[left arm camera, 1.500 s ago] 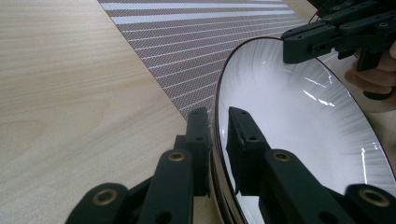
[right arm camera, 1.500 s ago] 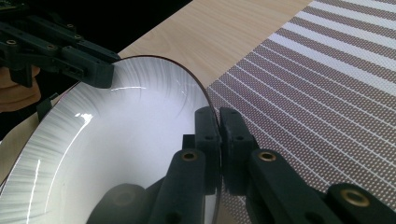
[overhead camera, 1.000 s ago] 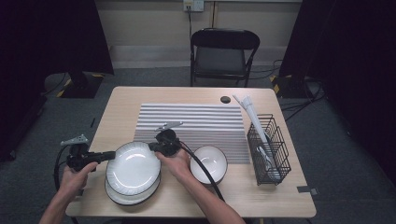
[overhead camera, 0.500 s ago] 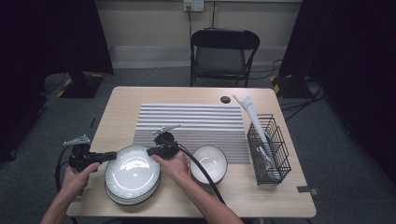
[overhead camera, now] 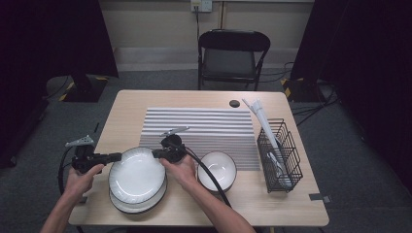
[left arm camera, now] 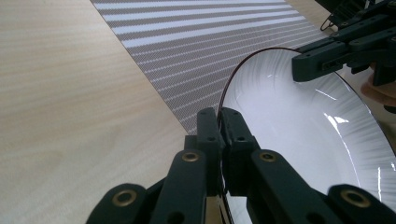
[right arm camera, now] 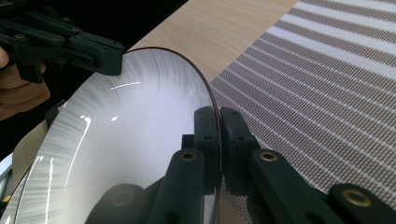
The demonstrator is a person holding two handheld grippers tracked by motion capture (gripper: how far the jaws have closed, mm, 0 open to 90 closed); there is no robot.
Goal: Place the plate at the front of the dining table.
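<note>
You've got both tongs clamped on 1 plate (overhead camera: 136,174): left tongs (left arm camera: 220,122) pinch its near rim, right tongs (right arm camera: 218,120) pinch the opposite rim, above another plate (overhead camera: 141,206).

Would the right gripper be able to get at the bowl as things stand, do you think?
Probably not at once: the right gripper is shut on the top plate's rim, opposite the left gripper. The bowl sits close beside that hand with nothing between, so once freed it looks reachable.
</note>
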